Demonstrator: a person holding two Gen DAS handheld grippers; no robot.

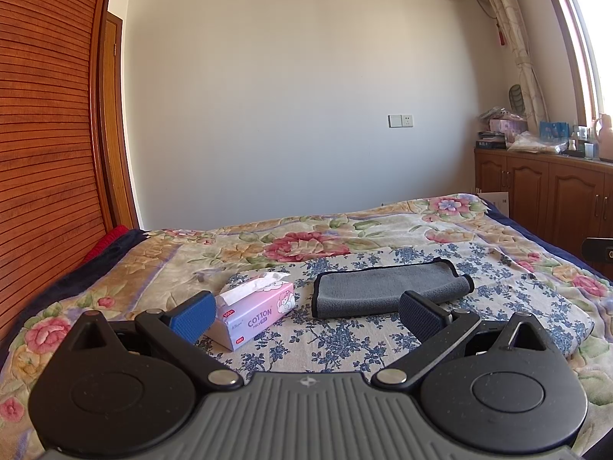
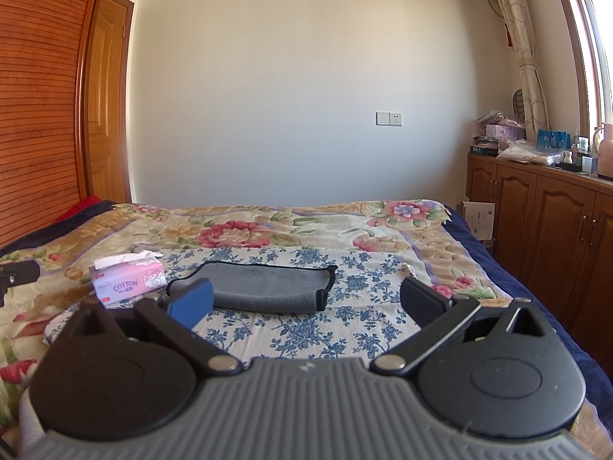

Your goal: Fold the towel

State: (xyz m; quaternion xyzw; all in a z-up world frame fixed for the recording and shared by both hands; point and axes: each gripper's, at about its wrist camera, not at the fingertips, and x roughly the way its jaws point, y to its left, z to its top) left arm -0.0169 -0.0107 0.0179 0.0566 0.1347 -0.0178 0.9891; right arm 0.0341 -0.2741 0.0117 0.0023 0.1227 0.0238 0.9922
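A grey towel [image 1: 387, 285] with dark trim lies folded into a long band on a blue-flowered cloth [image 1: 345, 341] on the bed. It also shows in the right wrist view [image 2: 264, 285]. My left gripper [image 1: 306, 316] is open and empty, held above the cloth just short of the towel's near edge. My right gripper [image 2: 306, 303] is open and empty, also short of the towel, with its blue left pad [image 2: 191, 303] in front of the towel's left end.
A pink tissue box [image 1: 256, 312] stands left of the towel; it also shows in the right wrist view [image 2: 128, 280]. A flowered bedspread [image 1: 299, 245] covers the bed. A wooden wardrobe [image 1: 46, 134] is at left, wooden cabinets [image 2: 544, 222] at right.
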